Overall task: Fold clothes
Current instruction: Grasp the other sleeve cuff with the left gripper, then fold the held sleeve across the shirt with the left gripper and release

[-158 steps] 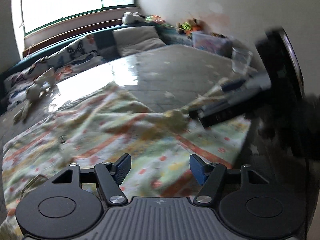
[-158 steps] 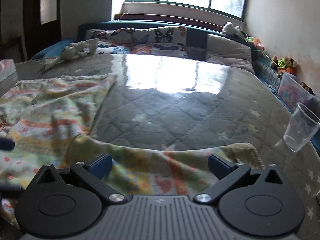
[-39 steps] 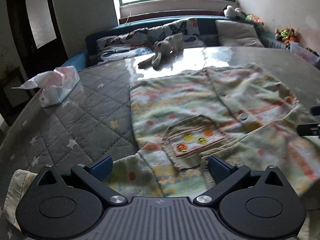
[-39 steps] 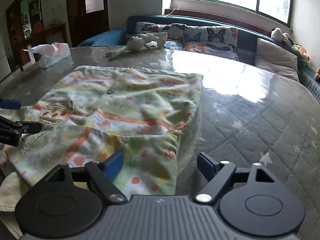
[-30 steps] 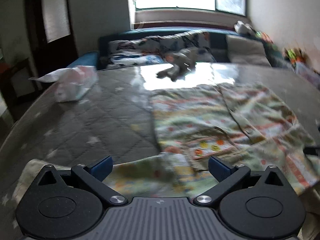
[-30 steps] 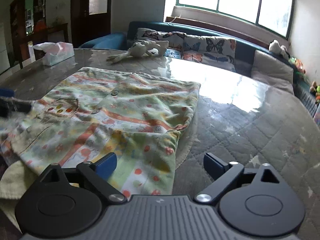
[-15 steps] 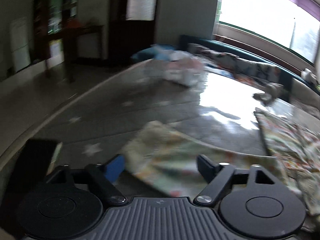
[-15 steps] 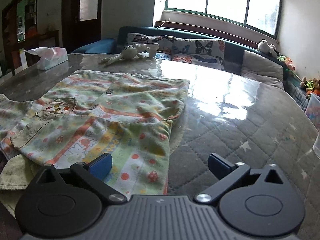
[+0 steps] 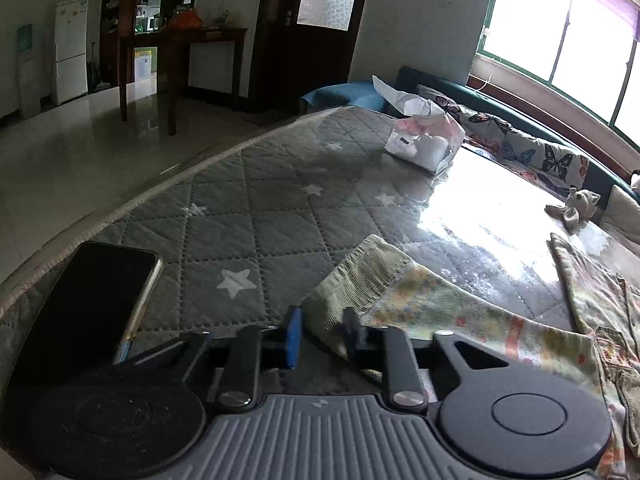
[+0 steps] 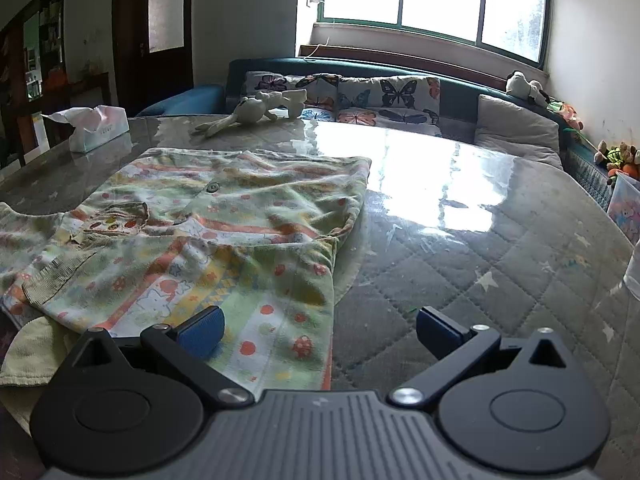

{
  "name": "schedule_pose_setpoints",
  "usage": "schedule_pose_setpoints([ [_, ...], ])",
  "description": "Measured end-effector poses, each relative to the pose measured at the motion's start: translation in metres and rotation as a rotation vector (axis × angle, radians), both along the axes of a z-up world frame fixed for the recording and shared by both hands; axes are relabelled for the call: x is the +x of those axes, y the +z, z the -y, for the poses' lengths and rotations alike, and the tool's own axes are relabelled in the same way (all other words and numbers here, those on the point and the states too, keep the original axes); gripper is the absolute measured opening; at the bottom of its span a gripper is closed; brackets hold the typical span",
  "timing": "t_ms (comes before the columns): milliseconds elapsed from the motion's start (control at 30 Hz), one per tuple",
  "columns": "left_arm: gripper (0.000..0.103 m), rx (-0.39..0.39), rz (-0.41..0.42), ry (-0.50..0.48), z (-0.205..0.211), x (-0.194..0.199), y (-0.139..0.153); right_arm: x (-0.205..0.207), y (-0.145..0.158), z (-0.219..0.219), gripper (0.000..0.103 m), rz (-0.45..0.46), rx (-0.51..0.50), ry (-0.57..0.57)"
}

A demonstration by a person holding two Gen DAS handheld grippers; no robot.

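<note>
A pastel patterned child's shirt (image 10: 224, 216) lies spread on the quilted table (image 10: 480, 264), its right sleeve folded across the front. The other sleeve (image 9: 440, 304) stretches out to the left and ends in a ribbed cuff (image 9: 360, 276). My left gripper (image 9: 322, 334) is closing its jaws on the near corner of that cuff, and the cloth fills the narrow gap between the pads. My right gripper (image 10: 320, 328) stands open low over the shirt's near right edge, with the left pad (image 10: 202, 334) above the fabric and nothing gripped.
A dark phone (image 9: 88, 300) lies by the table's near left rim, close to my left gripper. A tissue box (image 9: 424, 140) and a plush toy (image 10: 256, 112) sit at the far side. A clear cup (image 10: 634, 268) stands at the right edge. A sofa lies beyond.
My left gripper swung left from the shirt's front to the outstretched sleeve's cuff, rolled, and narrowed its jaws onto the cloth. My right gripper stayed open over the shirt's near edge.
</note>
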State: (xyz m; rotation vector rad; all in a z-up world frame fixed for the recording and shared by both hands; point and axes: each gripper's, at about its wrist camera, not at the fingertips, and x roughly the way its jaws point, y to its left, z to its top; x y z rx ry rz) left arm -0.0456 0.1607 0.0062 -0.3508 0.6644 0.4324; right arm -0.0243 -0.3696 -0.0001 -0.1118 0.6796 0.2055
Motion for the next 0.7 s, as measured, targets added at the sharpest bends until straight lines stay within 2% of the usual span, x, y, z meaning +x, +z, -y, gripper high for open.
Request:
schedule_pose_setpoints([
  [100, 0.006, -0.031, 0.021, -0.001, -0.001, 0.000, 0.000, -0.001, 0.000, 0.000, 0.103, 0.002, 0.007, -0.004],
  [233, 0.005, -0.072, 0.096, -0.046, 0.009, -0.002, 0.015, -0.003, 0.002, 0.001, 0.103, 0.007, 0.014, -0.008],
  [467, 0.005, -0.112, 0.224, -0.336, 0.080, 0.011, 0.065, -0.006, 0.006, 0.000, 0.103, 0.023, 0.032, 0.001],
  [700, 0.005, -0.165, 0.253, -0.654, 0.174, 0.041, 0.088, -0.009, 0.008, 0.001, 0.103, 0.036, 0.054, 0.011],
])
